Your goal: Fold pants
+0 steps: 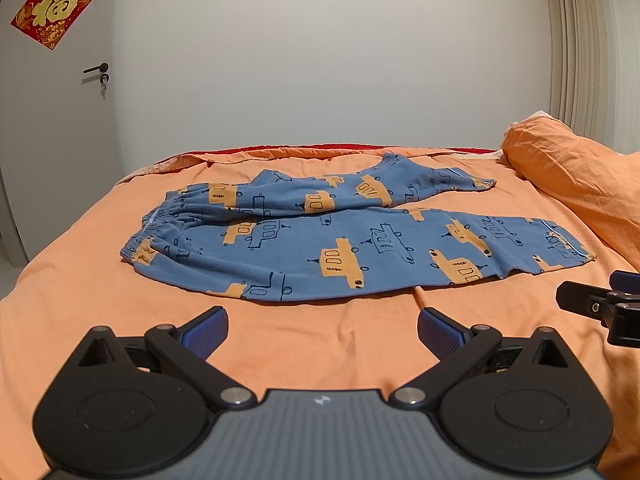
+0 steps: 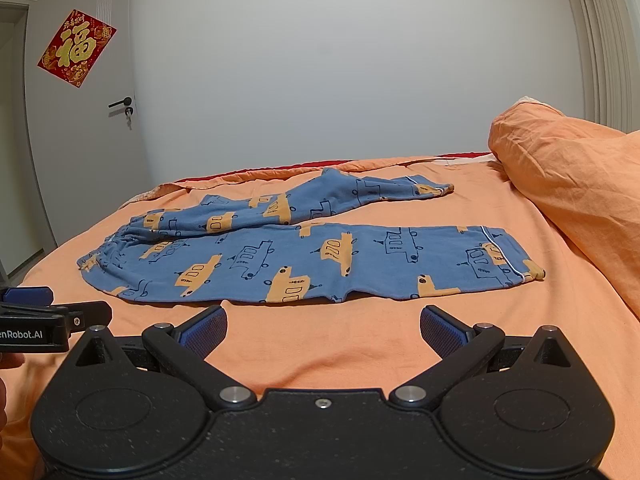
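Hovering low over the near part of the bed (image 1: pixel 100 280), both my grippers hold nothing: the left gripper (image 1: pixel 322 330) has its jaws spread wide over bare orange sheet, and the right gripper (image 2: pixel 322 330) is the same, with its blue pads (image 2: pixel 440 330) well apart. They sit side by side, the right one just off to the right of the left.

Just beyond the jaws lie the pants (image 1: pixel 360 248), blue with orange vehicle prints, unfolded. Their long axis runs left to right across my view, so I face the side of a leg, not an end. The waistband (image 1: pixel 160 224) is at the left, nearer my left gripper; the near leg's cuff (image 2: pixel 516 264) is at the right, nearer my right gripper. The far leg (image 2: pixel 360 194) angles away and rumples up towards the far right, apart from the near leg at the cuffs.

Open sheet surrounds the pants on the near and left sides. On the right, a bulky orange pillow (image 2: pixel 568 176) crowds the cuff end, and the bed's far edge lies close behind the far leg, so I judge a near-side fold has the most room.
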